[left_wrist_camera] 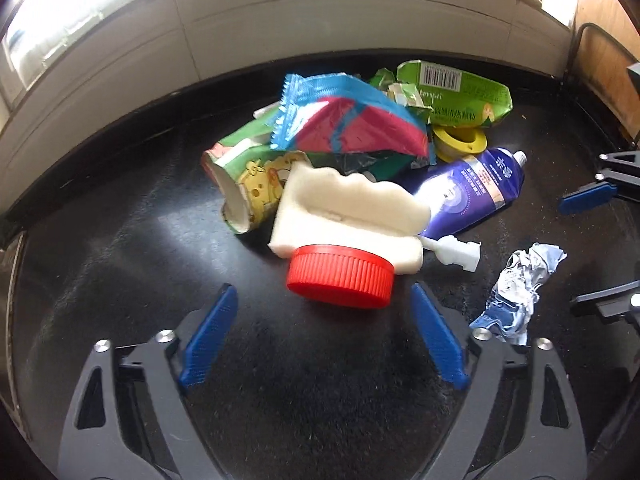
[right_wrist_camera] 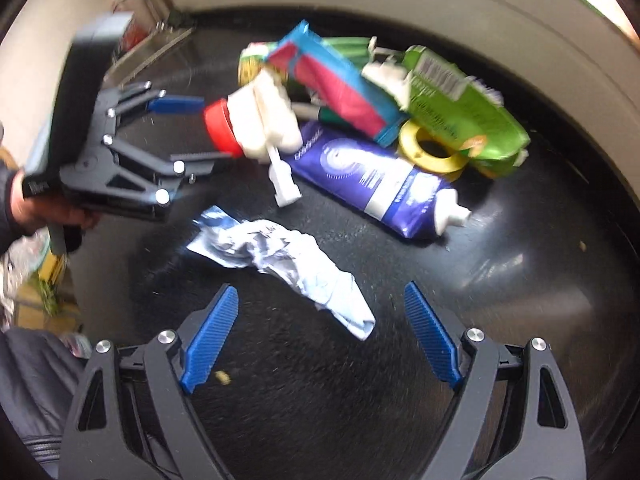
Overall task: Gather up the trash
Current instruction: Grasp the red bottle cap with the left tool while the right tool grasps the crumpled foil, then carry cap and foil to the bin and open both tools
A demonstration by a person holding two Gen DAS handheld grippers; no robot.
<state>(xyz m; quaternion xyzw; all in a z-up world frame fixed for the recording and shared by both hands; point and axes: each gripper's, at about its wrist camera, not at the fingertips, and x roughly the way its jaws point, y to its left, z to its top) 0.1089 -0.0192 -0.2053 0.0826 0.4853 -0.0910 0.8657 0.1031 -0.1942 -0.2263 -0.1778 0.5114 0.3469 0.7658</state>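
A pile of trash lies on a black counter [left_wrist_camera: 120, 280]. A red bottle cap [left_wrist_camera: 340, 280] sits in front of a white foam block [left_wrist_camera: 348, 208], with a purple tube [left_wrist_camera: 476, 192], a blue-and-red wrapper [left_wrist_camera: 348, 120], a green packet [left_wrist_camera: 460, 92], a yellow ring [left_wrist_camera: 460, 140] and a white plastic piece [left_wrist_camera: 456, 252] behind. A crumpled blue-white paper [left_wrist_camera: 520, 292] lies to the right. My left gripper [left_wrist_camera: 322, 300] is open, just short of the cap. My right gripper [right_wrist_camera: 320, 300] is open over the crumpled paper [right_wrist_camera: 288, 260]. The left gripper [right_wrist_camera: 200, 128] shows there, open beside the cap [right_wrist_camera: 220, 128].
A pale tiled wall [left_wrist_camera: 280, 12] runs behind the counter. A wooden panel [left_wrist_camera: 604, 60] stands at the far right. A metal sink edge [right_wrist_camera: 152, 52] lies at the far left in the right wrist view. A yellow-printed carton [left_wrist_camera: 248, 184] lies at the pile's left.
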